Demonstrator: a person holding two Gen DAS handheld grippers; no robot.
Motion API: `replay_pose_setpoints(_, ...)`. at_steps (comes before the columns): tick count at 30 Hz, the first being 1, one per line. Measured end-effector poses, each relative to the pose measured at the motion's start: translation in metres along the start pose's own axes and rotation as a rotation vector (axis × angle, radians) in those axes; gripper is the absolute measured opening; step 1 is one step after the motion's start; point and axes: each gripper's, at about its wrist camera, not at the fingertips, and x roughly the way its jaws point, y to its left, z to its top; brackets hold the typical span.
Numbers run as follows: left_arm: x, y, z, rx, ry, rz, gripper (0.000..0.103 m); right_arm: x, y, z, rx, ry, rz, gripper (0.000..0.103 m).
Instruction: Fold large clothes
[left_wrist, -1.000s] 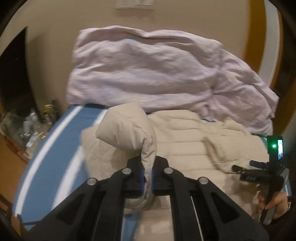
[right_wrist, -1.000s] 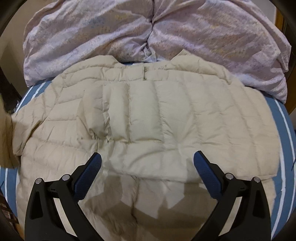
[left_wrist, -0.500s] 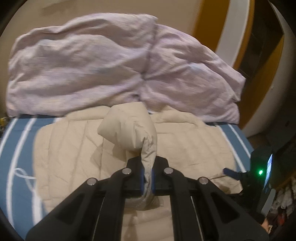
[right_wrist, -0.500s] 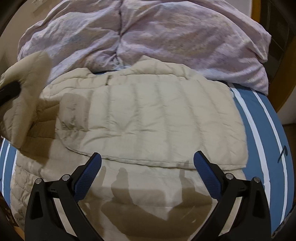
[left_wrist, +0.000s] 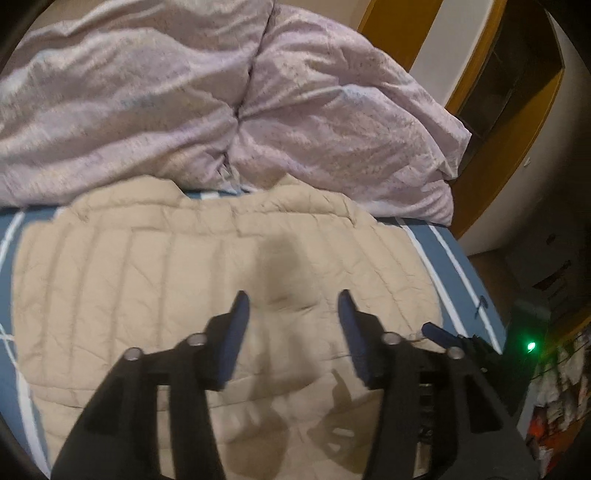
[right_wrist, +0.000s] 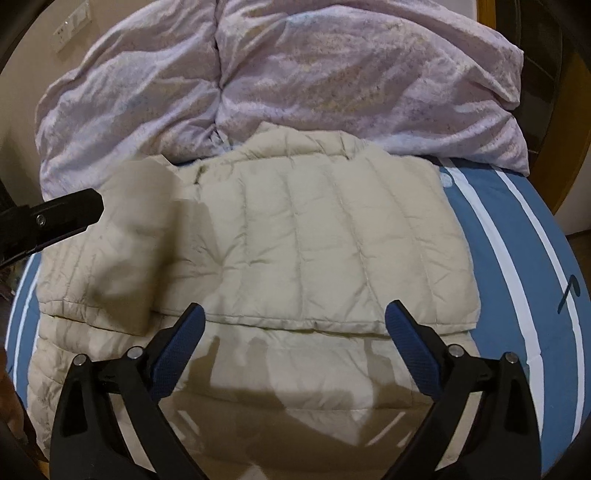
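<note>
As the left gripper (left_wrist: 291, 306) was opening with nothing between its jaws, the right gripper (right_wrist: 295, 317), closing, hung empty; the jacket (right_wrist: 314, 236) sleeve needed smoothing flat.

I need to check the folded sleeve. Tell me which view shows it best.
The right wrist view: the sleeve lies folded across the beige jacket, its whole outline visible. In the left wrist view, blur and shadow merge it into the jacket, so it cannot be picked out.
</note>
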Motion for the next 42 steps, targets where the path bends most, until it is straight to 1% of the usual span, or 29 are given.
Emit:
replay_pose_setpoints(2, -0.003, 0.004, 0.0, 0.02, -0.008, 0.041, 0.053, -0.002, 0.007, 0.002, -0.006, -0.012, 0.023, 0.084)
replay_pose_setpoints(3, -0.003, 0.007, -0.002, 0.03, -0.009, 0.076, 0.053, -0.002, 0.011, 0.003, -0.011, -0.017, 0.036, 0.081)
replay_pose_setpoints(4, -0.003, 0.011, -0.002, 0.035, -0.006, 0.097, 0.053, -0.002, 0.014, 0.003, -0.016, -0.019, 0.045, 0.073)
replay_pose_setpoints(5, -0.003, 0.014, -0.003, 0.036, -0.004, 0.109, 0.053, -0.002, 0.018, 0.004, -0.024, -0.019, 0.054, 0.066)
replay_pose_setpoints(6, -0.002, 0.018, -0.004, 0.036, -0.001, 0.122, 0.053, -0.001, 0.024, 0.004, -0.032, -0.021, 0.065, 0.064)
replay_pose_setpoints(8, -0.001, 0.026, -0.009, 0.04, 0.006, 0.156, 0.053, 0.002, 0.032, 0.006, -0.043, -0.025, 0.077, 0.053)
replay_pose_setpoints(11, -0.001, 0.036, -0.015, 0.048, 0.011, 0.194, 0.053, 0.012, 0.043, 0.007, -0.055, -0.015, 0.074, 0.05)
replay_pose_setpoints(12, -0.002, 0.039, -0.017, 0.048, 0.013, 0.2, 0.053, 0.019, 0.046, 0.006, -0.062, -0.001, 0.059, 0.05)
replay_pose_setpoints(14, -0.004, 0.046, -0.021, 0.045, 0.015, 0.213, 0.054, 0.033, 0.05, 0.004, -0.08, 0.028, 0.008, 0.049)
replay_pose_setpoints(15, -0.007, 0.05, -0.024, 0.042, 0.017, 0.219, 0.054, 0.047, 0.051, 0.001, -0.095, 0.063, -0.03, 0.049)
replay_pose_setpoints(16, -0.01, 0.054, -0.027, 0.039, 0.019, 0.224, 0.055, 0.051, 0.05, -0.001, -0.096, 0.07, -0.04, 0.049)
replay_pose_setpoints(19, -0.022, 0.067, -0.041, 0.043, 0.021, 0.245, 0.058, 0.047, 0.049, -0.002, -0.092, 0.059, -0.053, 0.049)
replay_pose_setpoints(21, -0.034, 0.076, -0.052, 0.058, 0.02, 0.268, 0.062, 0.033, 0.046, -0.002, -0.071, 0.059, -0.036, 0.05)
replay_pose_setpoints(22, -0.039, 0.081, -0.059, 0.064, 0.022, 0.28, 0.064, 0.028, 0.045, -0.002, -0.068, 0.058, -0.031, 0.057)
replay_pose_setpoints(23, -0.044, 0.084, -0.064, 0.067, 0.024, 0.286, 0.065, 0.02, 0.042, -0.004, -0.063, 0.054, -0.028, 0.07)
replay_pose_setpoints(24, -0.049, 0.089, -0.07, 0.068, 0.028, 0.29, 0.066, 0.011, 0.039, -0.005, -0.059, 0.045, -0.024, 0.077)
replay_pose_setpoints(25, -0.057, 0.095, -0.079, 0.067, 0.034, 0.294, 0.068, 0.0, 0.035, -0.008, -0.057, 0.03, -0.016, 0.086)
replay_pose_setpoints(26, -0.064, 0.101, -0.087, 0.066, 0.037, 0.298, 0.07, -0.009, 0.031, -0.011, -0.06, 0.019, -0.012, 0.089)
replay_pose_setpoints(30, -0.093, 0.122, -0.124, 0.057, 0.053, 0.31, 0.071, -0.046, 0.003, -0.034, -0.062, -0.001, -0.004, 0.091)
replay_pose_setpoints(33, -0.115, 0.141, -0.157, 0.02, 0.074, 0.29, 0.071, -0.066, -0.024, -0.055, -0.054, 0.0, -0.016, 0.092)
replay_pose_setpoints(36, -0.127, 0.153, -0.181, -0.017, 0.088, 0.27, 0.071, -0.078, -0.049, -0.075, -0.041, 0.003, -0.029, 0.092)
replay_pose_setpoints(37, -0.13, 0.155, -0.187, -0.024, 0.09, 0.266, 0.071, -0.083, -0.061, -0.086, -0.03, 0.006, -0.029, 0.092)
replay_pose_setpoints(42, -0.144, 0.167, -0.218, -0.064, 0.084, 0.232, 0.071, -0.1, -0.096, -0.123, 0.017, 0.017, -0.033, 0.092)
